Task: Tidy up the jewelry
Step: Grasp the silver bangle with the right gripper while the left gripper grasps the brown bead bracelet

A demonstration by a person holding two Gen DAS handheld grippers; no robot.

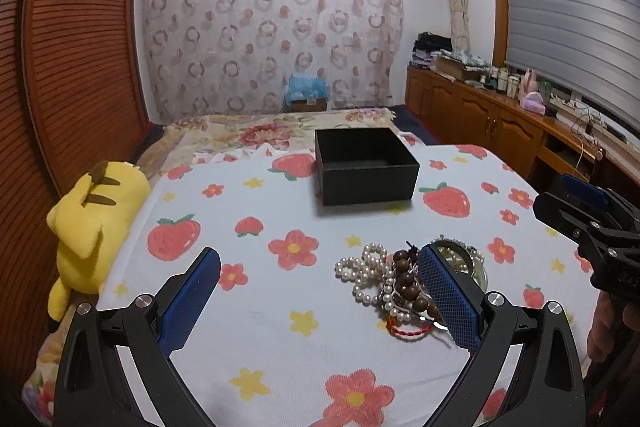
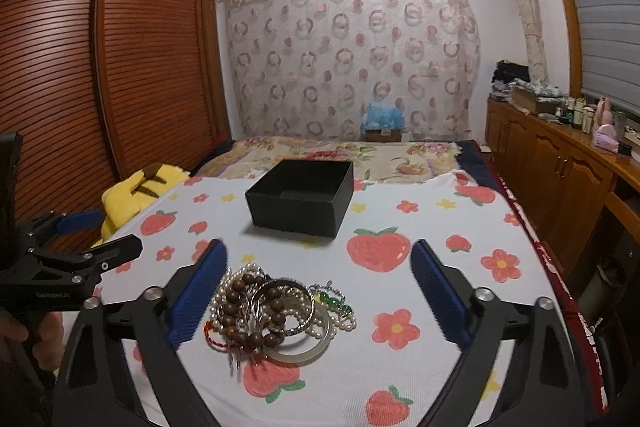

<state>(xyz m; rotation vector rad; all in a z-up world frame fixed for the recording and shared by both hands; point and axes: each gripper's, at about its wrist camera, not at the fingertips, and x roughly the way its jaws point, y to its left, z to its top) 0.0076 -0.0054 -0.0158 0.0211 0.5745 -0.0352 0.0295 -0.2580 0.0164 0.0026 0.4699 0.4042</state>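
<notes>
pile: jewelry heap [image 2: 276, 311] sits tangled on the strawberry-print cloth [image 1: 260, 327], near edge of the bed. Brown wooden bead bracelet [image 2: 240, 307], pearl strand [image 1: 364, 275], pale jade-like bangle [image 2: 308, 343], silver bangle [image 2: 286, 307], green-stone chain [image 2: 334, 297] and red cord [image 1: 408, 333] all overlap, so nothing lifts clean without dragging a neighbour.
box: black open box [image 1: 366, 165], lid off, looks empty, set well beyond the pile on the same cloth. Likely the drop target; open top facing up means no lid step needed.
right gripper: [image 2: 320, 295] jaws spread wide, nothing pinched. Pile lies between the fingers, biased to its left pad [image 2: 200, 295]. Looks lined up to close on the heap.
left gripper: [image 1: 320, 301] jaws wide apart, empty. Its right pad [image 1: 448, 301] is in front of the pile's edge; contact can't be confirmed. Probably there to steady or split the tangle.
progress: judgement only, nothing in the box yet, sorting not started.
risk: the hairpin-like metal prongs [image 2: 236, 361] at the near side may snag beads.
clutter: yellow plush toy [image 1: 92, 223] off the cloth's edge, out of the way.
</notes>
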